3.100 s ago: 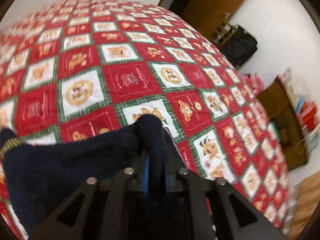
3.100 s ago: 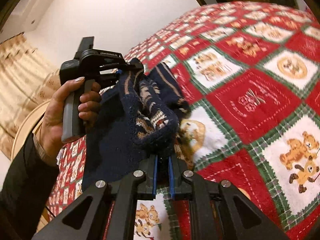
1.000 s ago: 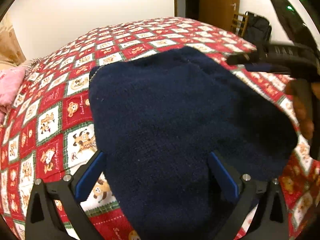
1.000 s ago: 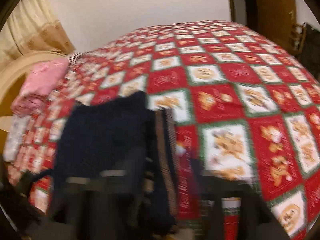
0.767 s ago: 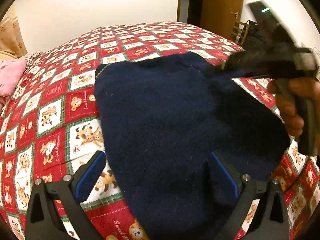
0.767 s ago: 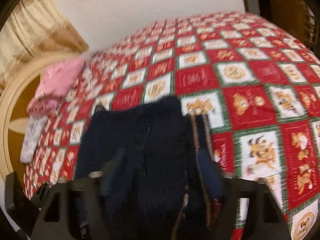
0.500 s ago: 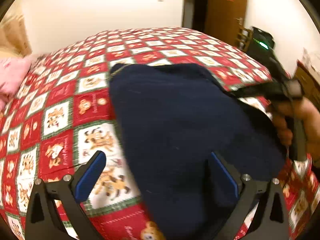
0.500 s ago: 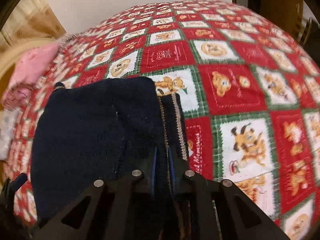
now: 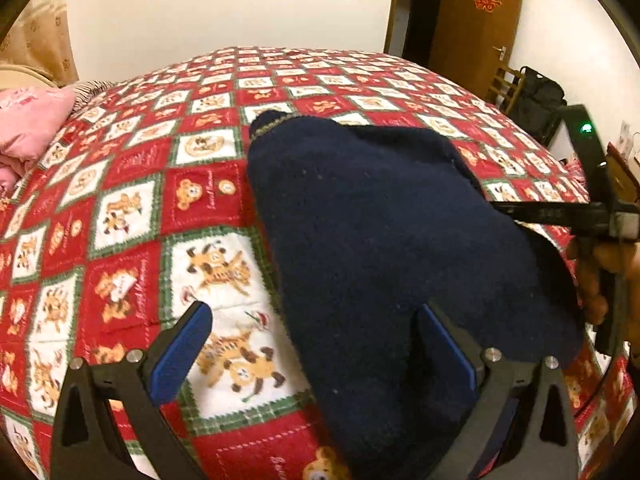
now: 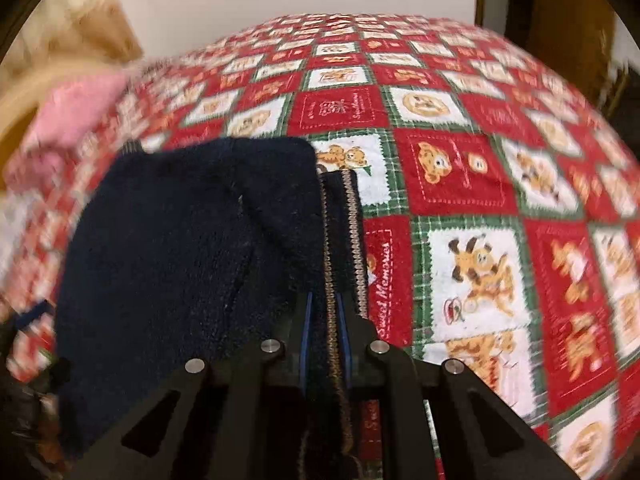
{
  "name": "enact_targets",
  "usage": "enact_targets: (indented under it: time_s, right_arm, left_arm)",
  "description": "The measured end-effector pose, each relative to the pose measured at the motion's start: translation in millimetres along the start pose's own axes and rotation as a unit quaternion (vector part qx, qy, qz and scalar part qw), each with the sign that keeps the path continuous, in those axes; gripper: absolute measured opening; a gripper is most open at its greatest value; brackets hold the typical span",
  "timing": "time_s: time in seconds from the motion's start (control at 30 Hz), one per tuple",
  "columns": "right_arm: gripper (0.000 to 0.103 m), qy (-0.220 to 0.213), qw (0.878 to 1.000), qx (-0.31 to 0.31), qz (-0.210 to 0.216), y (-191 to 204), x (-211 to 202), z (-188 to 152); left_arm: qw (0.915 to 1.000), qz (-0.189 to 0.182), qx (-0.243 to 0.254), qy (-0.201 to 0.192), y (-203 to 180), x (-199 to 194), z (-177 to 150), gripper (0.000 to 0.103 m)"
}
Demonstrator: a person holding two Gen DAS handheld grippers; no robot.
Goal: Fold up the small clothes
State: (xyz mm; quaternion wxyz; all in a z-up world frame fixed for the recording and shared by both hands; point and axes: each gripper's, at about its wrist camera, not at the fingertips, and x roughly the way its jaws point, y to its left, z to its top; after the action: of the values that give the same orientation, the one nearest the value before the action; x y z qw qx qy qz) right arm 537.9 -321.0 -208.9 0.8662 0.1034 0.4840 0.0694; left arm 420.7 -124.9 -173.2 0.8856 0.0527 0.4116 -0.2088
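Two grippers work one navy sweater (image 9: 384, 232) lying on the quilt (image 9: 132, 208). Right gripper (image 10: 326, 320) has just closed and now pinches the sweater's striped hem. Left gripper (image 9: 316, 344) is spread wide, its right finger (image 9: 448, 344) over the sweater's near edge, nothing pinched

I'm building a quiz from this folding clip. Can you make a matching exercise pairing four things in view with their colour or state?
Things:
1. left gripper
2. right gripper
3. sweater
4. pillow

States:
A. pink, at the bed's edge
B. navy, lying on the quilt
C. fingers wide apart
D. closed on a striped edge

Pairs: 1-C, 2-D, 3-B, 4-A
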Motion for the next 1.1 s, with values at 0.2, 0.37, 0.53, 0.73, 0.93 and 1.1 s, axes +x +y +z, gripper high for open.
enact_targets:
  time_s: [0.2, 0.37, 0.53, 0.73, 0.93, 1.1]
  right_arm:
    - [0.045, -0.023, 0.999, -0.028, 0.040, 21, -25, -13]
    - [0.057, -0.010, 0.999, -0.003, 0.035, 4, -15, -20]
    - [0.065, -0.004, 0.994, 0.054, 0.093, -24, -11, -14]
    - [0.065, 0.024, 0.981, 0.101, 0.164, -39, 12, -13]
    - [0.067, 0.013, 0.979, 0.099, 0.177, -39, 18, -15]
    - [0.071, 0.011, 0.982, 0.080, 0.169, -31, 24, -12]
  left_arm:
    - [0.9999, 0.001, -0.013, 0.005, 9, 8, 3, 0.103]
    - [0.9997, -0.010, -0.022, -0.003, 14, 9, 7, 0.103]
    - [0.9936, -0.066, -0.091, 0.013, 39, 22, 17, 0.103]
    - [0.9876, -0.117, -0.097, 0.039, 37, 45, 24, 0.103]
    - [0.9808, -0.147, -0.116, 0.053, 35, 62, 21, 0.103]
    - [0.9886, -0.119, -0.086, 0.035, 20, 61, 24, 0.103]
